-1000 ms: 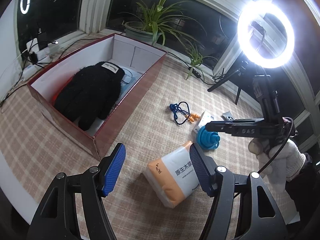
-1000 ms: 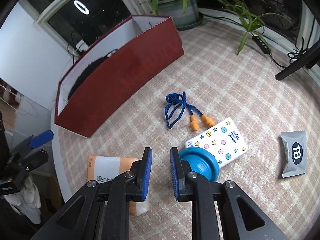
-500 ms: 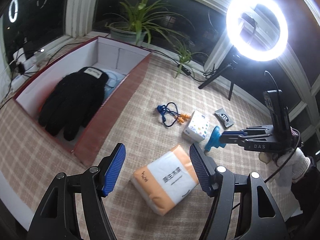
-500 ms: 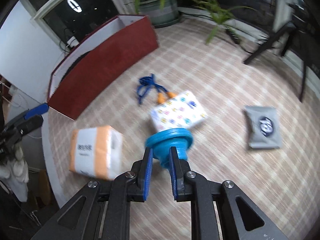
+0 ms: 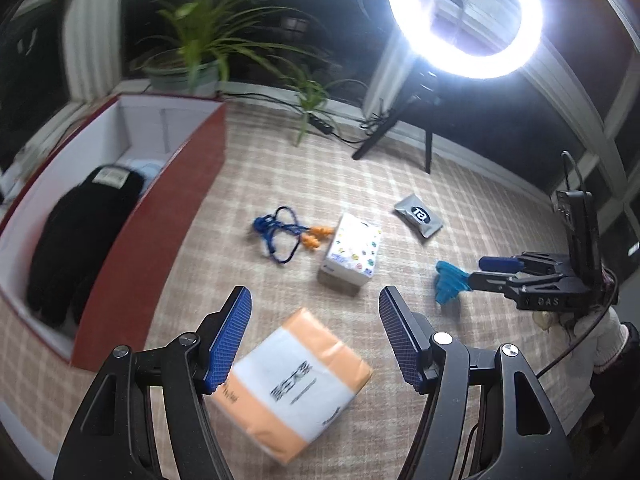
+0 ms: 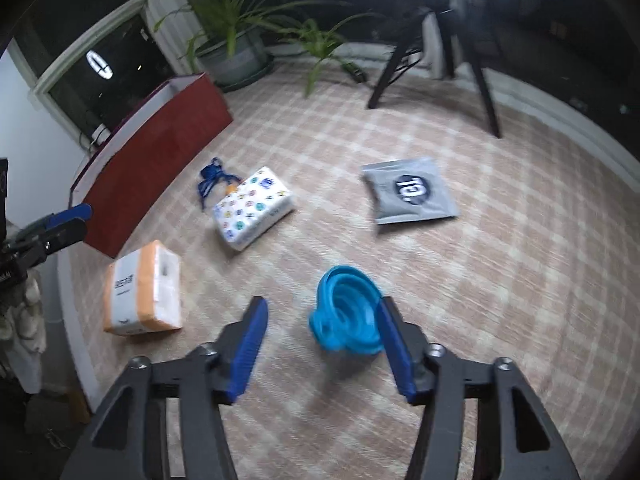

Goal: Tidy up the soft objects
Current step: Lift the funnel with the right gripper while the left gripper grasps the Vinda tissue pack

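Observation:
My right gripper (image 6: 320, 344) is open; a blue collapsible funnel (image 6: 346, 314) lies between its jaws, against the right finger, loose on the checked cloth. It also shows in the left wrist view (image 5: 450, 286). My left gripper (image 5: 314, 338) is open and empty above an orange-and-white tissue pack (image 5: 298, 386), seen too in the right wrist view (image 6: 140, 290). A starred white tissue pack (image 5: 352, 254), blue-corded orange earplugs (image 5: 288, 232) and a grey sachet (image 5: 418, 216) lie on the cloth. A red box (image 5: 176, 208) at left holds a black glove (image 5: 80, 236).
A ring light on a tripod (image 5: 464, 12) stands at the back right. Potted plants (image 5: 196, 52) and cables sit along the window sill behind the box. The table edge runs along the near left (image 6: 76, 320).
My right gripper carried the blue funnel to the right, away from the starred pack, then opened and let it go. My left gripper stayed open and swung slightly right.

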Tool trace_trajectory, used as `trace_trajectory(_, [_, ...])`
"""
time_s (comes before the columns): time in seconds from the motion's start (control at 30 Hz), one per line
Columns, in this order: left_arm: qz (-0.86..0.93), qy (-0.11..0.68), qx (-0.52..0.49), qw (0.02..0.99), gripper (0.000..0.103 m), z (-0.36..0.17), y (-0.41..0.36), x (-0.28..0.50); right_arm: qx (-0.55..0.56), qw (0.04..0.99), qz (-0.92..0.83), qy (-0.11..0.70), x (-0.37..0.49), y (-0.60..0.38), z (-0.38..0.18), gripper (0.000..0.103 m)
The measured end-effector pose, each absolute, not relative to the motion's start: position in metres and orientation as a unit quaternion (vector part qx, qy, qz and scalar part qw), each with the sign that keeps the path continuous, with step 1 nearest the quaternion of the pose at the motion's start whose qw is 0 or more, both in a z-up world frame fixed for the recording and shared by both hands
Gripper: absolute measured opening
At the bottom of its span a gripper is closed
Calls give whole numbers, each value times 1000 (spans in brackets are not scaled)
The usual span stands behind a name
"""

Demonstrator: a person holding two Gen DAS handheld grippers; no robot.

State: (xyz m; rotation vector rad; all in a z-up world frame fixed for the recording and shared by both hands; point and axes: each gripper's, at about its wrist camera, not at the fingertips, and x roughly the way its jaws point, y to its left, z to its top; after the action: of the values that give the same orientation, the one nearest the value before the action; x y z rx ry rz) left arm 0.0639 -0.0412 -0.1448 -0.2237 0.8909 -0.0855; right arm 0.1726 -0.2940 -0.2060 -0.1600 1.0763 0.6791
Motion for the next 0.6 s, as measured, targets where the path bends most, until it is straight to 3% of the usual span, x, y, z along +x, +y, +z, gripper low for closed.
trace_trajectory(0.3, [-92,465,-60,878,66,-168,-74,102,-3,819,271,507,150,-330,-229,58])
trace_trajectory(0.37, [-97,471,-54,875,66,-172,-79,106,21,814,274,512,150,-335,-235,63])
trace_trajectory(0.6, [-114,481,-47,868,66,-178,-87,118,17,815,288,503,149,-325,-235,64])
